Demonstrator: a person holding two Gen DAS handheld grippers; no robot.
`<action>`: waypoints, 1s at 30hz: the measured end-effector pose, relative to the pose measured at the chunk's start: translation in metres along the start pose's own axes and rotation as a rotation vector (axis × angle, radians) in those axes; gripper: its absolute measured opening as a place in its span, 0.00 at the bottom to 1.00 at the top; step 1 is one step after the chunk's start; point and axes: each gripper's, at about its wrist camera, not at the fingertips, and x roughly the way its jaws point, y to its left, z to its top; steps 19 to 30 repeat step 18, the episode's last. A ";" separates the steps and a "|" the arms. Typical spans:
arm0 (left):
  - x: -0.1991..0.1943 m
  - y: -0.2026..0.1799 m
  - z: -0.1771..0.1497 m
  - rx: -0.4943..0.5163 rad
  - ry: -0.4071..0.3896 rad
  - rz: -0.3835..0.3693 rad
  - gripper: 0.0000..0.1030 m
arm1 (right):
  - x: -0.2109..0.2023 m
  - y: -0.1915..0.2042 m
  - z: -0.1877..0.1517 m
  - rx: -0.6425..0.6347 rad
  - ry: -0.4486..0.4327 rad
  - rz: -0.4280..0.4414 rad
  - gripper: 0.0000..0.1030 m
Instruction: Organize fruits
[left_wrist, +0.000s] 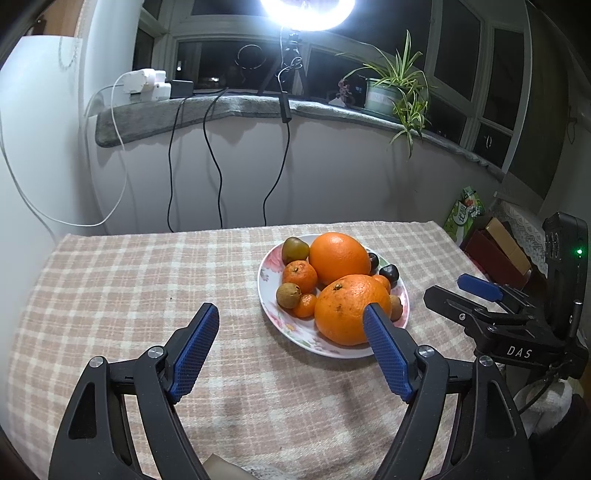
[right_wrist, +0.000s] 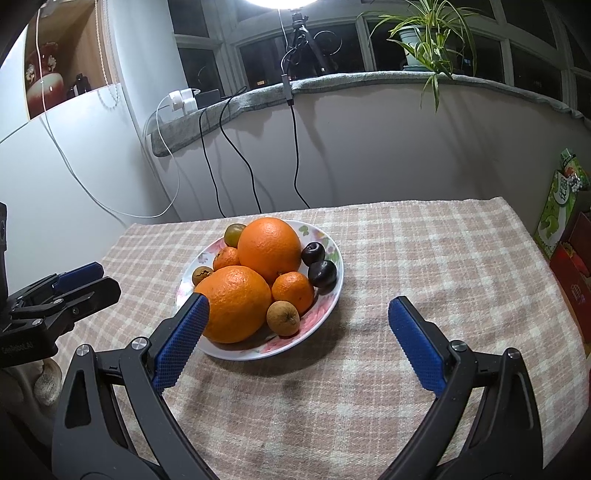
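A flowered white plate (left_wrist: 269, 299) (right_wrist: 328, 295) sits on the checked tablecloth and holds all the fruit. On it lie two large oranges (left_wrist: 343, 310) (right_wrist: 236, 306), small mandarins (left_wrist: 300, 276) (right_wrist: 292, 291), brownish round fruits (left_wrist: 289, 295) (right_wrist: 283, 318), a greenish fruit (left_wrist: 294, 249) (right_wrist: 234, 234) and two dark plums (left_wrist: 388, 274) (right_wrist: 322, 274). My left gripper (left_wrist: 291, 325) stands open just short of the plate, nothing between its blue pads. My right gripper (right_wrist: 297, 317) is open too, its left pad in front of the nearer orange. Each gripper shows at the other view's edge.
The checked tablecloth (left_wrist: 129, 295) (right_wrist: 443, 258) covers the table, bare to the plate's left and right. Boxes and a green carton (left_wrist: 466, 214) (right_wrist: 557, 206) stand past the right edge. Cables hang from the windowsill (left_wrist: 221, 107); a potted plant (left_wrist: 391, 88) sits on it.
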 end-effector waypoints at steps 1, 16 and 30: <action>0.000 0.000 0.000 0.000 -0.001 0.000 0.78 | 0.000 0.000 0.000 0.000 0.001 0.000 0.97; -0.001 0.000 -0.001 0.014 -0.016 -0.004 0.78 | 0.003 -0.003 -0.002 0.011 0.007 -0.009 0.97; 0.000 0.000 -0.001 0.017 -0.017 -0.002 0.78 | 0.003 -0.006 -0.002 0.019 0.008 -0.012 0.97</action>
